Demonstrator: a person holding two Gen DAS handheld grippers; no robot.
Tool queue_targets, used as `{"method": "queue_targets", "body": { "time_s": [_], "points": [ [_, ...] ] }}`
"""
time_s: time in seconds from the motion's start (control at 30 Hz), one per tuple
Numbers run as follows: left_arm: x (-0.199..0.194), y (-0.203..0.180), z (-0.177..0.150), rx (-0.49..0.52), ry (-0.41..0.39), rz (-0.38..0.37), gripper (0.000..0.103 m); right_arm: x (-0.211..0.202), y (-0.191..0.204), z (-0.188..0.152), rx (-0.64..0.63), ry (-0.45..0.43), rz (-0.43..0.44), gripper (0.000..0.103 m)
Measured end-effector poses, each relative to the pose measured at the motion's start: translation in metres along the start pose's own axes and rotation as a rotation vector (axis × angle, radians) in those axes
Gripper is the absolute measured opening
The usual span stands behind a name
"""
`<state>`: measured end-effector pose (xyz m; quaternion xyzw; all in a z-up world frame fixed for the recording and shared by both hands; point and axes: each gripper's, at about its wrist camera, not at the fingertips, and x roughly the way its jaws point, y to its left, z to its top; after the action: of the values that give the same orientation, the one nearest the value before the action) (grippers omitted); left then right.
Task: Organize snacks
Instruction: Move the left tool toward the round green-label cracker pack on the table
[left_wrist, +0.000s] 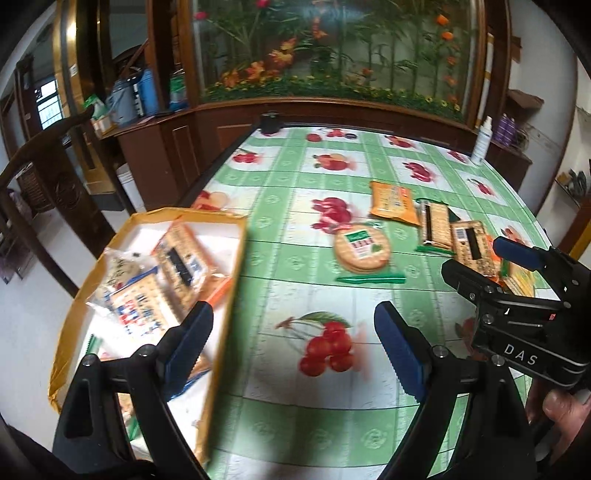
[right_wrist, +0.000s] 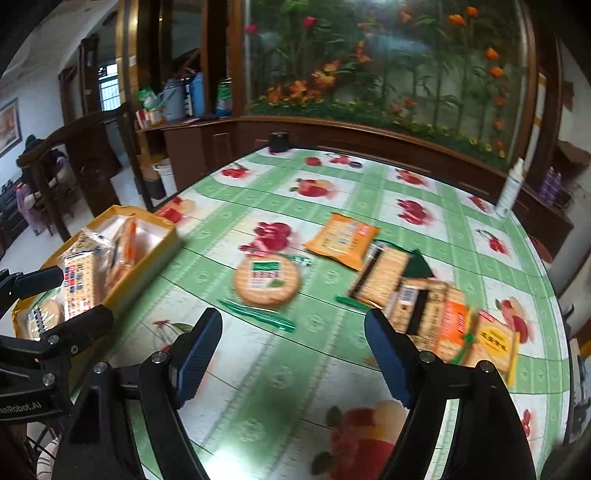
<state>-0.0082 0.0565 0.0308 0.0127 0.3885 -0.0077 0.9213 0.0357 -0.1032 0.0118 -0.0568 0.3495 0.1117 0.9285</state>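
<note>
A yellow box (left_wrist: 229, 273) (right_wrist: 162, 240) at the table's left edge holds several cracker packs (left_wrist: 177, 266) (right_wrist: 79, 280). On the fruit-print tablecloth lie a round biscuit pack (left_wrist: 362, 245) (right_wrist: 266, 280), an orange snack bag (left_wrist: 391, 201) (right_wrist: 341, 238) and several square cracker packs (left_wrist: 437, 227) (right_wrist: 424, 295) in a row to the right. My left gripper (left_wrist: 293, 343) is open and empty, its left finger over the box. My right gripper (right_wrist: 293, 354) is open and empty above the cloth, short of the round pack; it also shows in the left wrist view (left_wrist: 491, 258).
A white spray bottle (left_wrist: 482, 140) (right_wrist: 511, 188) stands at the far right of the table, a black cylinder (left_wrist: 270, 123) (right_wrist: 279, 142) at the far edge. A wooden cabinet with a flower panel is behind. A wooden chair (left_wrist: 48, 173) stands left.
</note>
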Motion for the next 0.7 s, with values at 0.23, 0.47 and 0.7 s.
{"method": "queue_targets", "body": {
  "time_s": [0.23, 0.47, 0.7],
  "points": [
    [0.007, -0.022, 0.005, 0.029, -0.001, -0.007, 0.089, 0.001, -0.020, -0.005, 0.032, 0.010, -0.018, 0.080],
    [0.023, -0.039, 0.008, 0.042, 0.029, -0.012, 0.089, -0.003, -0.041, -0.012, 0.070, 0.016, -0.031, 0.080],
    [0.047, -0.043, 0.022, 0.007, 0.091, -0.048, 0.089, -0.007, -0.081, -0.022, 0.146, 0.032, -0.061, 0.080]
  ]
}}
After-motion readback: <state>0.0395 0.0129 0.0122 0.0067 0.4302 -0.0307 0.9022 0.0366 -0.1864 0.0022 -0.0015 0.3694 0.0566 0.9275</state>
